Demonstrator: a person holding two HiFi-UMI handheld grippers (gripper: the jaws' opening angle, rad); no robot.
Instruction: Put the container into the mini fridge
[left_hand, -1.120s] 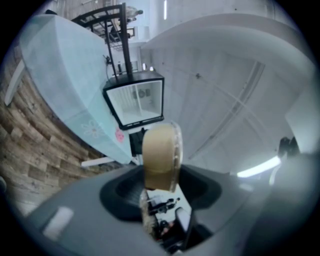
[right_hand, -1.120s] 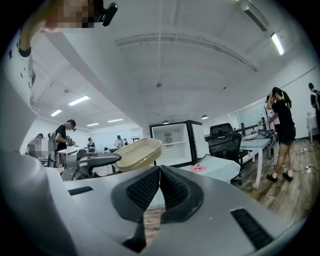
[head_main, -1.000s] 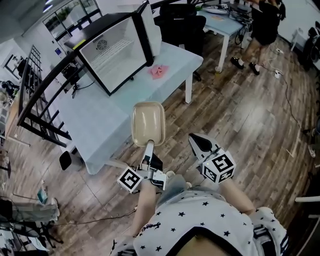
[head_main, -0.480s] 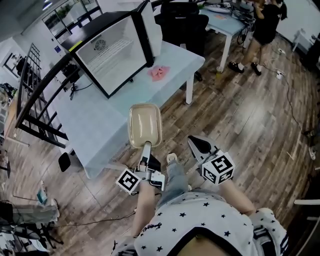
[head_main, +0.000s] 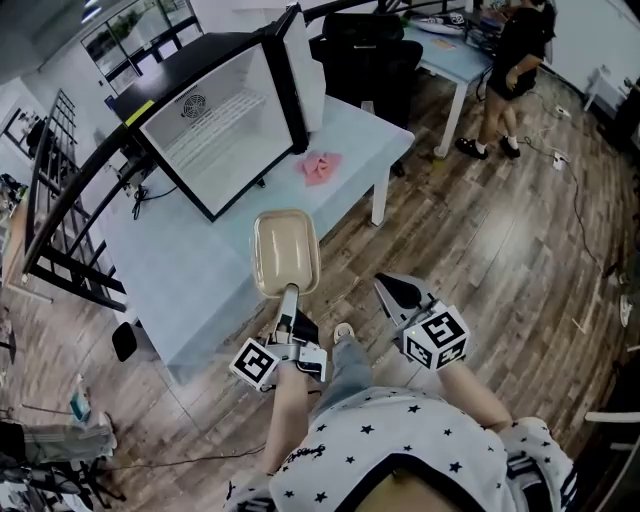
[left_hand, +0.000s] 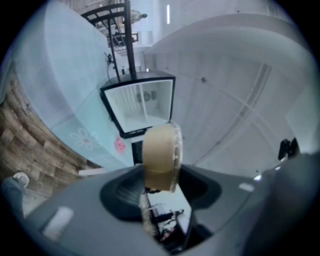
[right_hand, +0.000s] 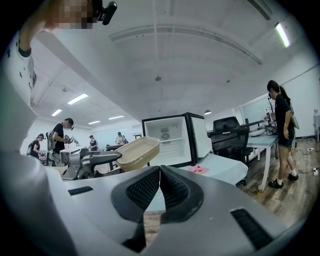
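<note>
A beige oval container (head_main: 285, 252) hangs level over the near edge of the light blue table (head_main: 190, 260), with my left gripper (head_main: 288, 300) shut on its near end. In the left gripper view the container (left_hand: 161, 152) stands edge-on between the jaws of the left gripper (left_hand: 159, 186). The black mini fridge (head_main: 215, 120) stands on the table beyond it, door swung open, white inside bare. My right gripper (head_main: 398, 290) hangs to the right over the wooden floor, shut and holding nothing. From the right gripper (right_hand: 160, 172) I see the container (right_hand: 137, 152) and the fridge (right_hand: 172, 137).
A pink cloth (head_main: 322, 166) lies on the table right of the fridge. A black office chair (head_main: 365, 50) stands behind the table. A person (head_main: 515, 60) stands at a second desk at the back right. A black metal rack (head_main: 70, 230) borders the table's left.
The view has drawn closer to the table and fridge. The left gripper and container have shifted slightly left over the table's edge. The right gripper has barely moved.
</note>
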